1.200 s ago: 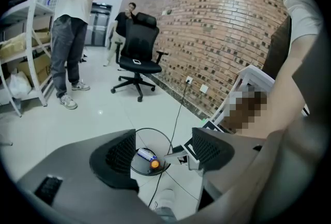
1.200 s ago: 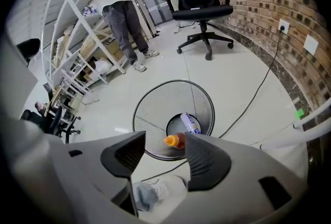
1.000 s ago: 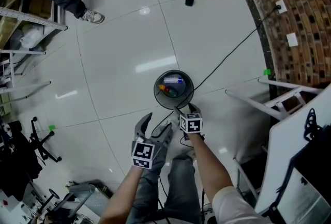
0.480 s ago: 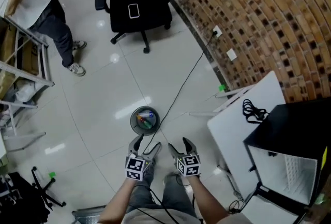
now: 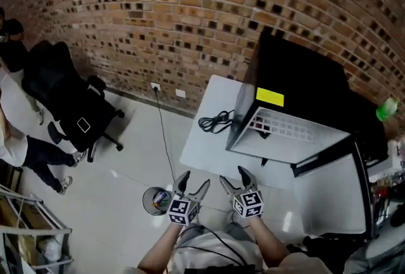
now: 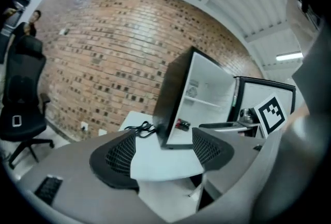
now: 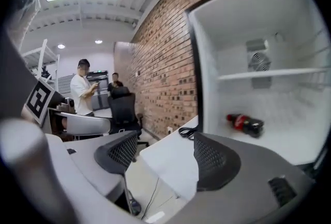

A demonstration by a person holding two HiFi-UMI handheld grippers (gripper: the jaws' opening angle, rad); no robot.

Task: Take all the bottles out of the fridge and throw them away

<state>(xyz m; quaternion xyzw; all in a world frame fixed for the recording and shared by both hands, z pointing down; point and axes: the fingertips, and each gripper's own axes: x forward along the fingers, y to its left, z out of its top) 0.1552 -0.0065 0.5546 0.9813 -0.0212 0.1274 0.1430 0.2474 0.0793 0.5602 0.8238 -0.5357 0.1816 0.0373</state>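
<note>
**Fridge clear-out: items and status**

1. fridge (image 5: 297,70): black cabinet, white interior, on a white table (image 5: 205,149) against the brick wall (image 5: 158,7). The door (image 5: 332,187) is swung wide open on the person's right. A yellow sticker (image 5: 270,97) sits on the cabinet near the opening.

2. bottle (image 7: 245,123): dark w/ red label, lying on its side on the fridge floor. It is the only bottle visible inside. The shelf (image 7: 269,74) above it is bare. It is untouched and well apart from both claws.

3. left gripper (image 5: 193,183): jaws apart, nothing btwn them. Held in the air short of the table edge, aimed at the fridge.

4. right gripper (image 5: 235,179): jaws apart, also empty. Just beside the left one w/ the same aim. Its view looks straight into the cabinet.

5. bin (image 5: 154,200): round, on the floor near the table's corner, at the person's left. Sth colourful lies inside, prob. bottles already thrown away, but too small to count.

6. misc.: a black cable (image 5: 215,121) is coiled on the table beside the fridge. An office chair (image 5: 69,108) stands by the wall. A bystander (image 7: 85,88) stands well off.

**Status:** task part done at best. At least 1 bottle remains to fetch and drop in the bin.

**Step in hand (judged):** approach w/ empty claws, ahead of a reach into the cabinet.

**Handling note:** the bottle is round and lying flat, so it likely rolls if nudged. A grip across its body seems apt.
</note>
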